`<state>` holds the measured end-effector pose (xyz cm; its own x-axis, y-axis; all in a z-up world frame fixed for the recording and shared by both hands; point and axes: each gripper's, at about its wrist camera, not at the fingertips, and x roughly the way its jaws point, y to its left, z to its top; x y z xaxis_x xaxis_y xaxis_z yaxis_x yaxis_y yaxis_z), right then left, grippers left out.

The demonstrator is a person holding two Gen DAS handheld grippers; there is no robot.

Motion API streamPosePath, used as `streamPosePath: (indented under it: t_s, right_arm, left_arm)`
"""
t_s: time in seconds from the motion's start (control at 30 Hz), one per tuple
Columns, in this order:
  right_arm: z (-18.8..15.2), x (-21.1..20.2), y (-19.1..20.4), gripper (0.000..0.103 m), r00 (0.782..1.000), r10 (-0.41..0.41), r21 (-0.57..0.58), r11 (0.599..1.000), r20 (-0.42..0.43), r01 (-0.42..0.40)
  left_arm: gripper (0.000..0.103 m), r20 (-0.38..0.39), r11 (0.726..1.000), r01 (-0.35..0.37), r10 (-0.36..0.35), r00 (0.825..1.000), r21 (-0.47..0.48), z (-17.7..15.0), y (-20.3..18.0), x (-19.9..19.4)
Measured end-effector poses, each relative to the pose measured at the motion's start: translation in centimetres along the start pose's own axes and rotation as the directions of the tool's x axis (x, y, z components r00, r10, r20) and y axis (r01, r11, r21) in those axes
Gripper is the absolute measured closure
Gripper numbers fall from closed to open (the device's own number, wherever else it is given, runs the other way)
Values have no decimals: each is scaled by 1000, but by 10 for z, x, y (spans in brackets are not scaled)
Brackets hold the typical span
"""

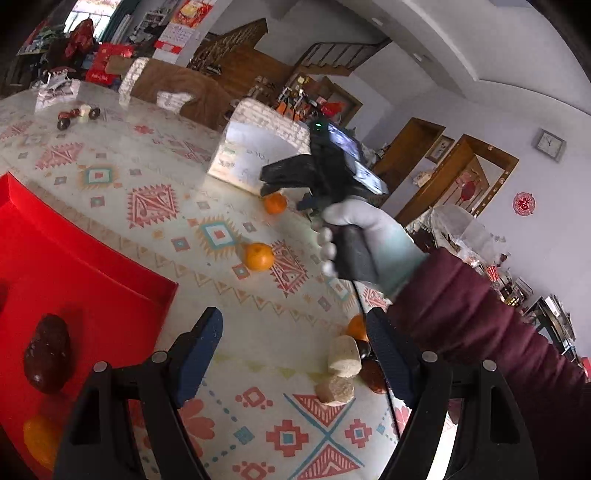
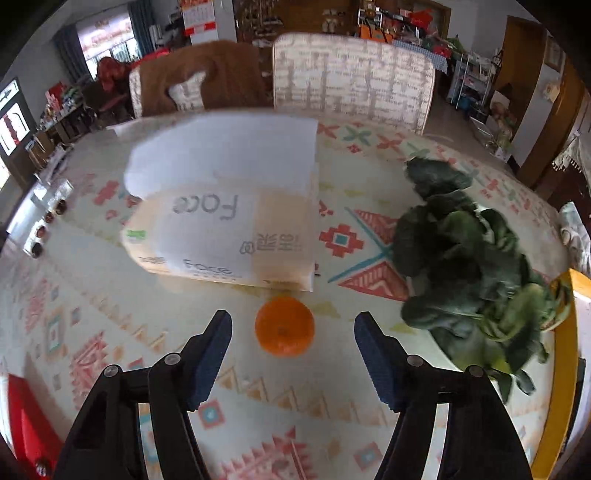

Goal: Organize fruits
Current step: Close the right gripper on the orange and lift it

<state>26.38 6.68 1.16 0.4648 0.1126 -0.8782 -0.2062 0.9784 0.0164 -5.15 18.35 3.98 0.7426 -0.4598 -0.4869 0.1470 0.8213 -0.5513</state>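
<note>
Right wrist view: right claw (image 2: 293, 350), spread wide, lines up on an orange (image 2: 284, 326); closing around it comes next.

Lived-in family home, dining and living area in one. Large worktop (image 2: 369, 206) under a patterned cloth, ringed by upholstered chairs (image 2: 351, 74), one draped with a brown jacket (image 2: 207, 70). Wooden staircase (image 1: 332, 55) rising behind; wooden door frames (image 1: 454, 173) along a pale wall with a clock (image 1: 549, 144) and a red paper ornament (image 1: 523, 203). Wall calendar (image 2: 199, 16), crowded shelves (image 2: 472, 81), curtained window (image 2: 110, 40). Tissue pack (image 2: 229, 221), mandarins (image 1: 259, 256) and leafy greens (image 2: 461, 251) lying about.
</note>
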Motion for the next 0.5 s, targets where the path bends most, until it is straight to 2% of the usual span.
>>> streamPosePath:
  t_s: [0.03,0.07,0.17,0.27,0.37,0.5]
  right_arm:
    - [-1,3,1,44,1000,-1,-2,1000,-6,1]
    - [-2,7,2,61,1000,-2,-4,1000,-16,2]
    - [-6,6,5,64,1000,-15,-11,1000,-11,14]
    - [-18,-14,0,64,1000,-2,-4,1000,15,2]
    - [-39,-48,-12,64,998,49,10,999,46,-49]
    - [-95,-110,-40,64,983,167,39,985,73,-170]
  left_arm:
    - [24,-5,1000,2,-2,1000,-2,0,0,1]
    - [24,-6,1000,3,-3,1000,-3,0,1,1]
    - [24,-1,1000,-3,3,1000,0,-1,1,1]
    - [24,5,1000,-10,10,1000,-5,-1,3,0]
    - [24,22,1000,-21,22,1000,-5,0,5,-1]
    - [24,30,999,-42,42,999,11,0,3,-1]
